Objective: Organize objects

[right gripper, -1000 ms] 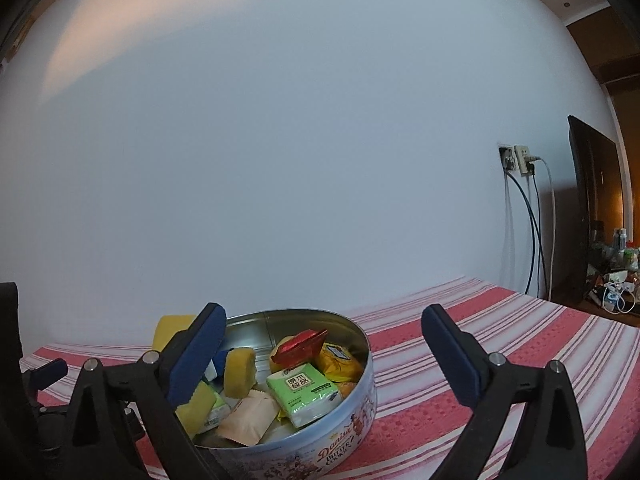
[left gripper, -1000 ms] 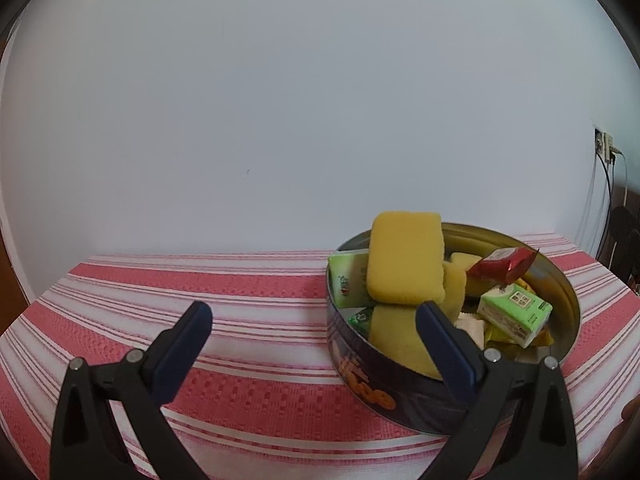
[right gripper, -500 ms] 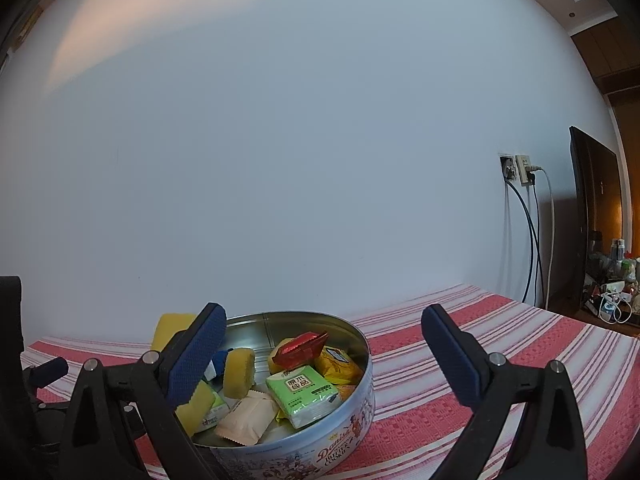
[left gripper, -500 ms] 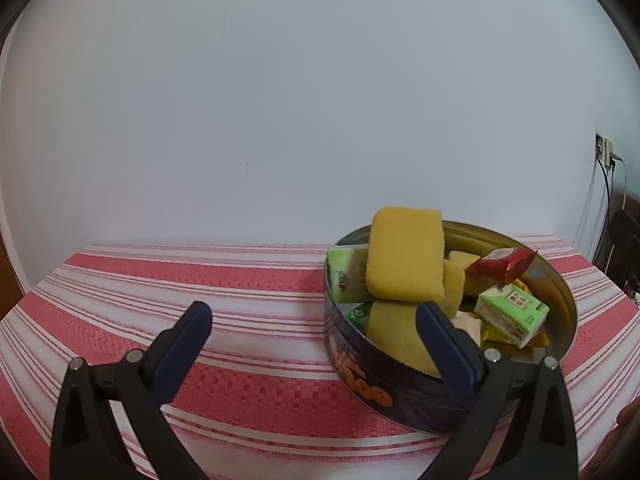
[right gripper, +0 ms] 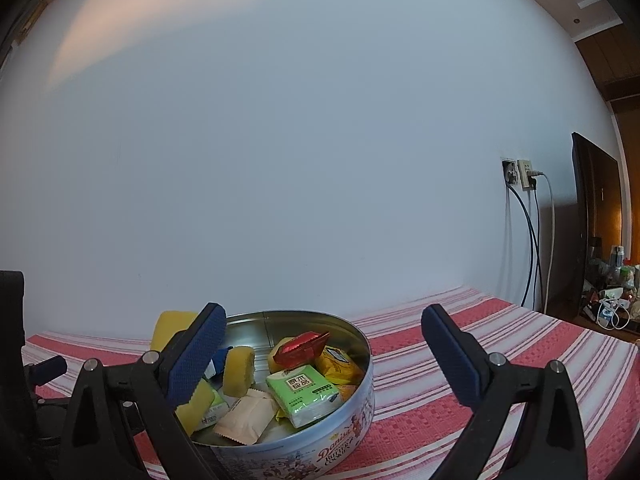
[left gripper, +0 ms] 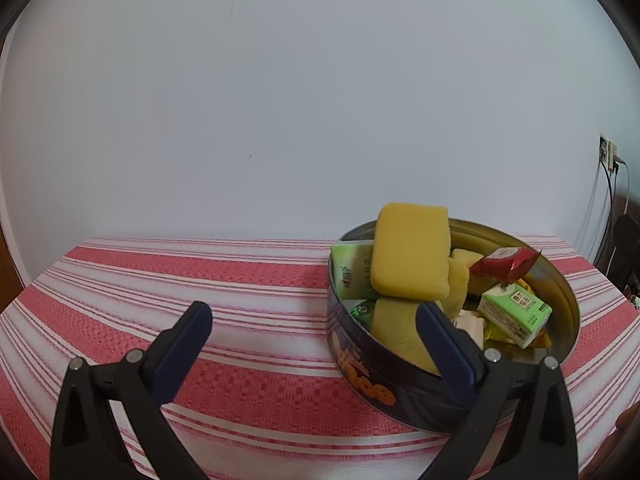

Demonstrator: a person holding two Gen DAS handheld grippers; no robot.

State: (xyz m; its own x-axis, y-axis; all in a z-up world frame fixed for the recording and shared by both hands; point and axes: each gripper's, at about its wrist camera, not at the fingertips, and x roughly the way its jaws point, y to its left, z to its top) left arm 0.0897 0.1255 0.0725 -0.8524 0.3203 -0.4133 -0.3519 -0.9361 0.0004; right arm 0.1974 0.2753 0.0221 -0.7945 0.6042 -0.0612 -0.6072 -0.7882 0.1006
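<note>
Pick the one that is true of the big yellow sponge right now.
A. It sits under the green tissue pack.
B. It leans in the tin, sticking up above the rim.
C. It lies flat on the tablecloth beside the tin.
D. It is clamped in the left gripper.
B: the sponge stands tilted inside the tin, its top well above the rim, while the left gripper is open and holds nothing.

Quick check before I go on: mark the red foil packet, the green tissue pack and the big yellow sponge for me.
red foil packet (right gripper: 301, 347), right wrist view, middle of its crinkled top.
green tissue pack (right gripper: 306, 394), right wrist view, printed top face.
big yellow sponge (left gripper: 410, 250), left wrist view, centre of its broad face.
</note>
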